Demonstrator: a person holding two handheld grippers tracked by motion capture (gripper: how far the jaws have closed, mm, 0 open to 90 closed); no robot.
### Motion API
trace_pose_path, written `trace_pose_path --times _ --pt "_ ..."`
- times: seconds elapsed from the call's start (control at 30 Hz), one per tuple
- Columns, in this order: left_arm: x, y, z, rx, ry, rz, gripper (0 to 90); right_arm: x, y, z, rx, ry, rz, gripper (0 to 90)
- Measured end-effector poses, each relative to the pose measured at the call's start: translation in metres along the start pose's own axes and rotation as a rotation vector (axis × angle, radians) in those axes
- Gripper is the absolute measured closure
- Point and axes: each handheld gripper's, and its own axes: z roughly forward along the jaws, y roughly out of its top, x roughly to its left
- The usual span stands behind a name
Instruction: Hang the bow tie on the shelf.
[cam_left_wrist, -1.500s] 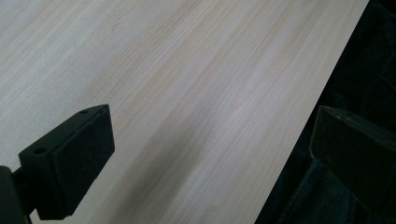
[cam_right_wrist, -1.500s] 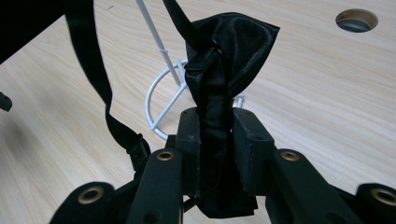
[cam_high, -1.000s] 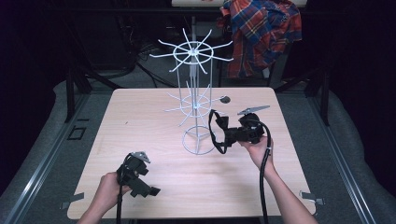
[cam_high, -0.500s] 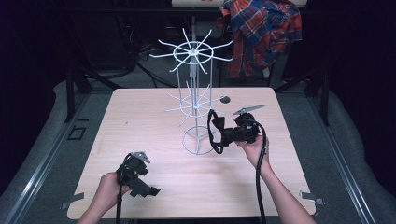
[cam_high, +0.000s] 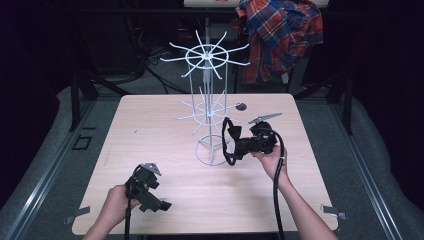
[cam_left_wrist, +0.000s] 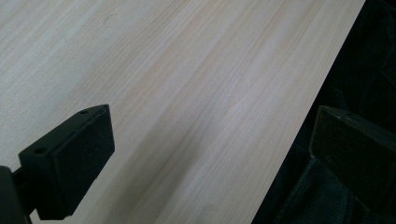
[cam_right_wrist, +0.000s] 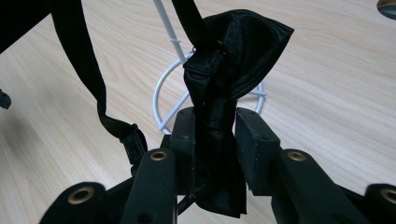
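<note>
The left gripper (cam_high: 159, 205) is held at the table's (cam_high: 150, 130) seven o'clock, jaws wide apart. At three o'clock, the right gripper (cam_high: 235, 146) is clamped on a black bow tie (cam_right_wrist: 224, 93), just beside the white wire rack (cam_high: 207, 107) at centre

Bow tie (cam_right_wrist: 224, 84) black satin cloth; rack (cam_high: 207, 107) white-coated wire; table (cam_high: 150, 130) matt pale wood.
</note>
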Motion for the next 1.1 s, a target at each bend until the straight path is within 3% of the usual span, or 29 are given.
trace_pose_path --times 0.6,0.97,1.1 --pt "0.000 -0.001 0.000 0.010 -0.006 0.002 0.1 0.005 -0.003 0.008 0.036 0.007 -0.007 65.0" --pt "0.000 -0.001 0.000 0.013 -0.006 0.000 0.1 0.001 -0.003 -0.002 0.024 -0.003 -0.003 51.9" --pt "0.000 -0.001 -0.001 0.009 -0.010 0.000 0.1 0.003 -0.002 -0.010 0.032 -0.061 -0.008 48.6"
